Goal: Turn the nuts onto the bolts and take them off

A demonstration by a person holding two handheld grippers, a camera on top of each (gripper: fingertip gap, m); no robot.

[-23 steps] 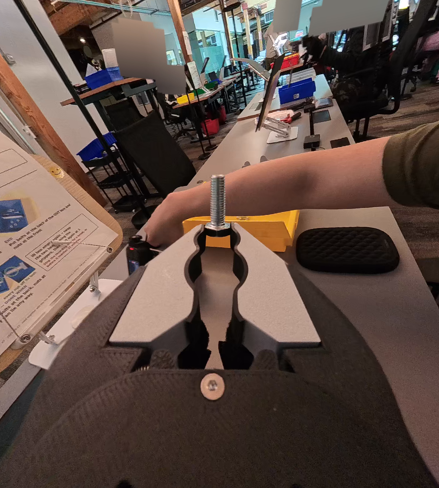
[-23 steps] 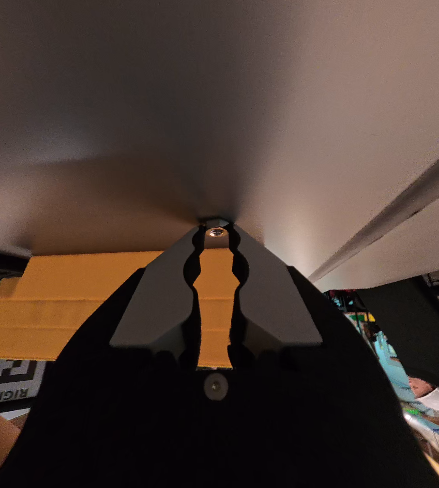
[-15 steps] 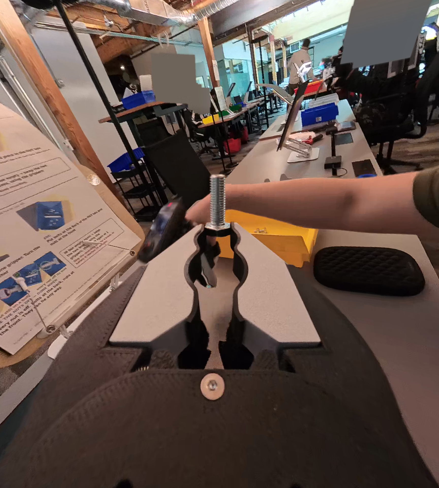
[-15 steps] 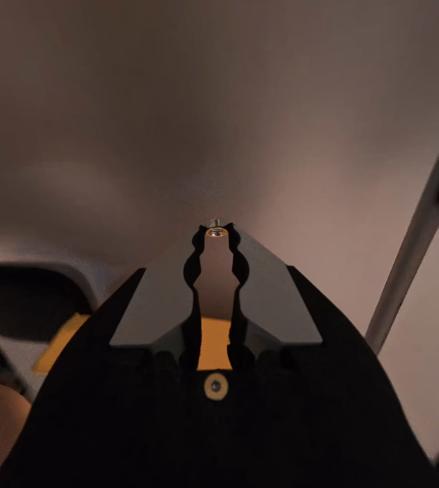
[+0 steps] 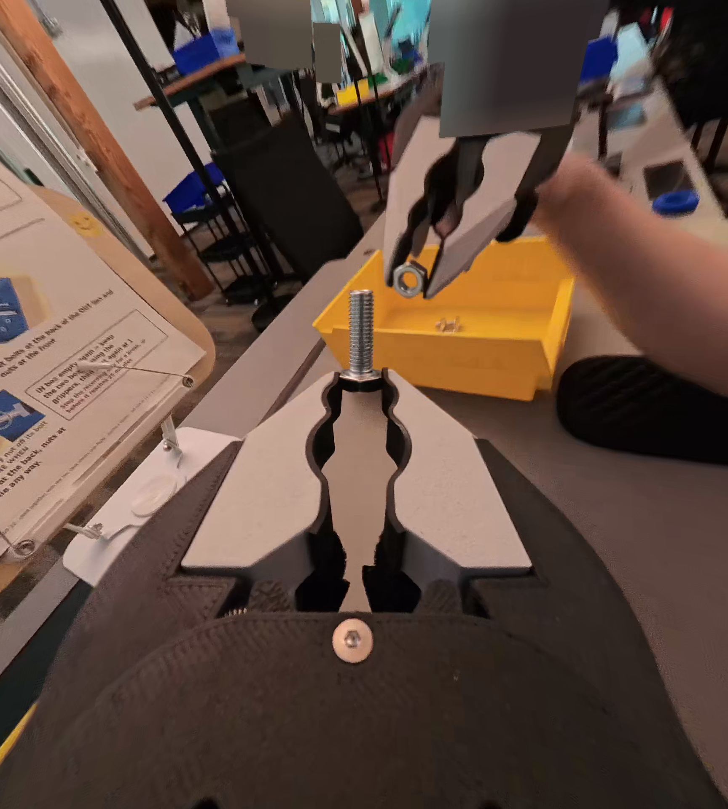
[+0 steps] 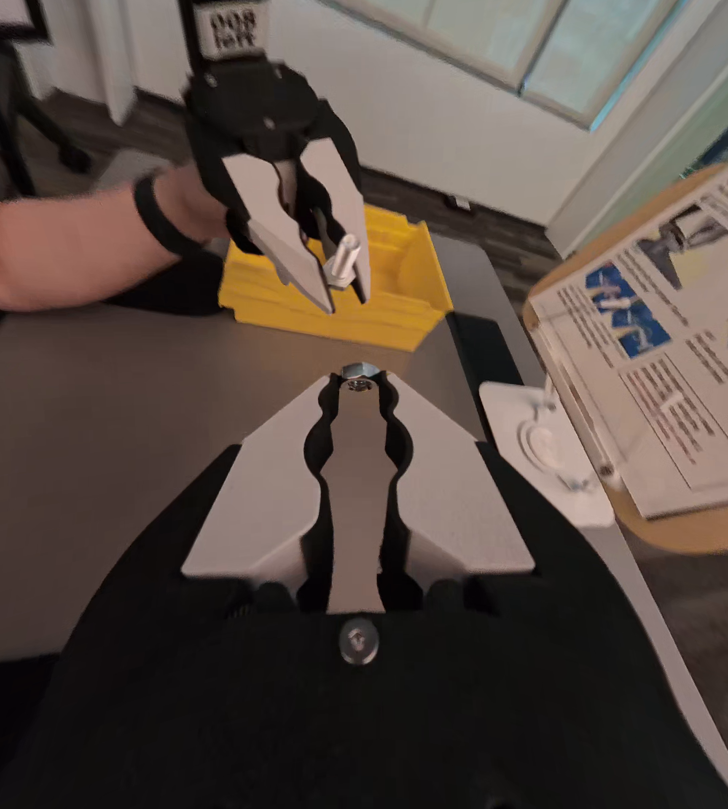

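Bolt (image 5: 361,337) stands straight up in my left gripper (image 5: 360,385), which is squeezed tight on its head. My right gripper (image 6: 358,385) is pinched on the nut (image 5: 406,279), and the nut hangs just above and a little to the right of the bolt tip, not touching it.

Trouble could come if I bring the nut down while it is tilted. Then its hole would miss the tip or bite the thread crooked and get stuck. The nut is only held by its edges, so I think a bump against the bolt could knock it loose and drop it on the grey surface (image 5: 616,547) or into the yellow bin (image 5: 462,363) behind.

I count 1 bolt, 1 nut in my grip, 1 yellow bin with a small metal bit (image 5: 447,325) inside that I cannot name, 1 black pad (image 5: 642,411) on the right, and 1 paper board (image 5: 46,372) on the left.
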